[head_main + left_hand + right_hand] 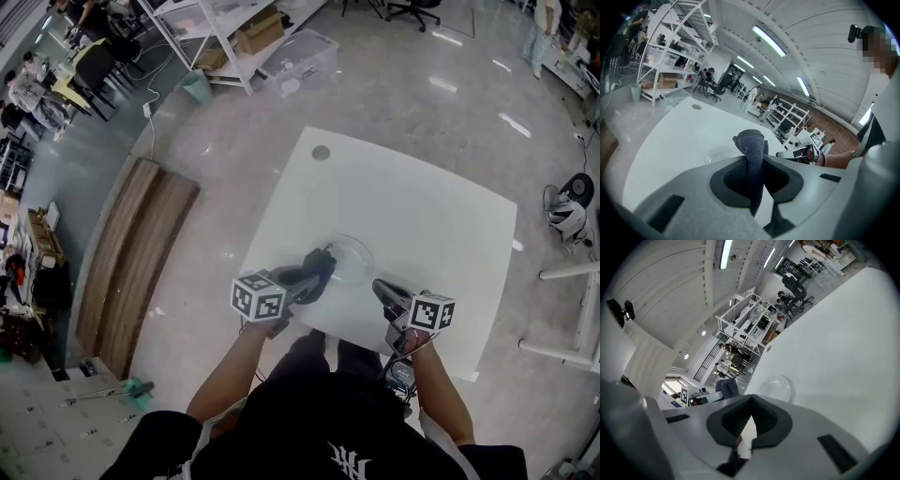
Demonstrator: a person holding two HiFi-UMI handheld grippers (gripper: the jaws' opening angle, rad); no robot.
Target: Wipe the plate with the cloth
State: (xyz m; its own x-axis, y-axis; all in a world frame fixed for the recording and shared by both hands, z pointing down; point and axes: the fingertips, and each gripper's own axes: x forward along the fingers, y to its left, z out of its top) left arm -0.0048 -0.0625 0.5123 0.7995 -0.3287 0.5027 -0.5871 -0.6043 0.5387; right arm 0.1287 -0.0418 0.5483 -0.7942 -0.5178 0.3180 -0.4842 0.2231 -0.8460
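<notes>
The left gripper squeezes the dark cloth just by the near left edge of the clear plate on the white table. The right gripper is closed on nothing, near the plate's right.

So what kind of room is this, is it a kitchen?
Not a kitchen: probably a workshop or lab. There are metal shelving racks holding a cardboard box, office chairs, and a plain white table.

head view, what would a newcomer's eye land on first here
The dark cloth stands out first, pinched in the left gripper at the left edge of a clear plate. The plate sits toward the near side of a big white table. The right gripper holds nothing and sits just to the plate's right.
</notes>
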